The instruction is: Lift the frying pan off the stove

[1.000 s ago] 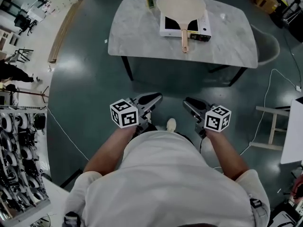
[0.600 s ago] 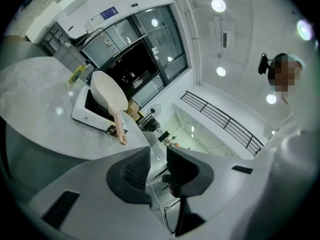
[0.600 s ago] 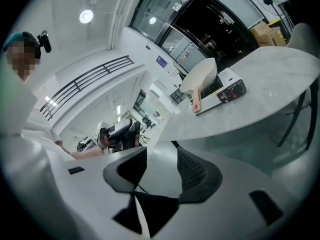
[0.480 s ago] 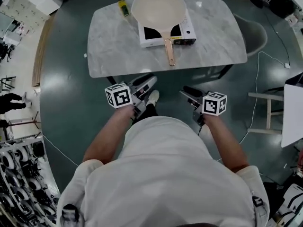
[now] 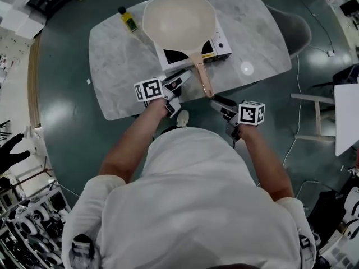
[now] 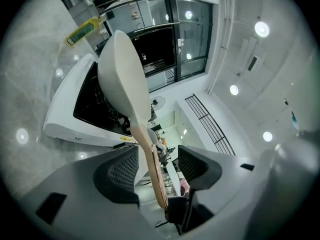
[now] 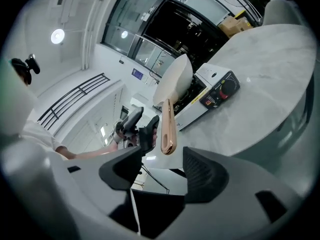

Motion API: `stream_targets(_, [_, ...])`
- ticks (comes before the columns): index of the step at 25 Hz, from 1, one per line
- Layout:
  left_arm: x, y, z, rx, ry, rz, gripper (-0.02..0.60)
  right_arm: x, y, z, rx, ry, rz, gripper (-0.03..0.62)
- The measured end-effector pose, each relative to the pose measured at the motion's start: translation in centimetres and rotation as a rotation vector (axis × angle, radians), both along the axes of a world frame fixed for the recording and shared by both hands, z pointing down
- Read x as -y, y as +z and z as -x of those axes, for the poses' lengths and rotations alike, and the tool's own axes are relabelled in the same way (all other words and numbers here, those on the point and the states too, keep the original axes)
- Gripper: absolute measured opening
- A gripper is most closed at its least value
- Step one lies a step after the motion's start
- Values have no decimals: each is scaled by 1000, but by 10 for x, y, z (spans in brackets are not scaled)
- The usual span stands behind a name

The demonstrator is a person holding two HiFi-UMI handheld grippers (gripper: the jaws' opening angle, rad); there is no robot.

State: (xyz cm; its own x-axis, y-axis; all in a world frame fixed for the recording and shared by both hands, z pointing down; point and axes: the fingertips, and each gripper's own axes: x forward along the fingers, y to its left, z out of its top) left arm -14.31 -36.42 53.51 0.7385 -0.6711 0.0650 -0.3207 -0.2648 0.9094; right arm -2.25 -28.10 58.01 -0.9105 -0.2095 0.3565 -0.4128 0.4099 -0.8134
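Left gripper (image 5: 182, 78) is up at the counter's (image 5: 112, 66) near edge, jaws opening, nothing pinched; the frying pan's handle (image 6: 150, 154) shows in the gap, pads clear of it. The cream frying pan (image 5: 178, 20) sits on the white stove (image 5: 223, 48), handle pointing toward the person. Right gripper (image 5: 219, 101): jaws opening too, empty, just short of the handle's tip.
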Motion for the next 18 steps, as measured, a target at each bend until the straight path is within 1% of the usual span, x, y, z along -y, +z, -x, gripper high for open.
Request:
stream_targets(4, [40,13,-5,-58,29,32,250,18,-3,13,57,56,41,261])
stream_targets(6, [58,20,-10,-83,44,53,252,26,-3,16,87,83,61,250])
stream_targets(11, [89,35,-23,-118,74,97,252,36,-3,27,148,109,90,220])
stream_targets(15, [108,40,-28,-163,77,115,252,41,-2,28,162,132,87,153])
stream_targets(17, [116,41,-30,-183,77,119,250,42,3,26,162,161,110,127])
stream_targets(18, [119,40,-30,-191,79,119,238,41,5,26,165,175,122,123])
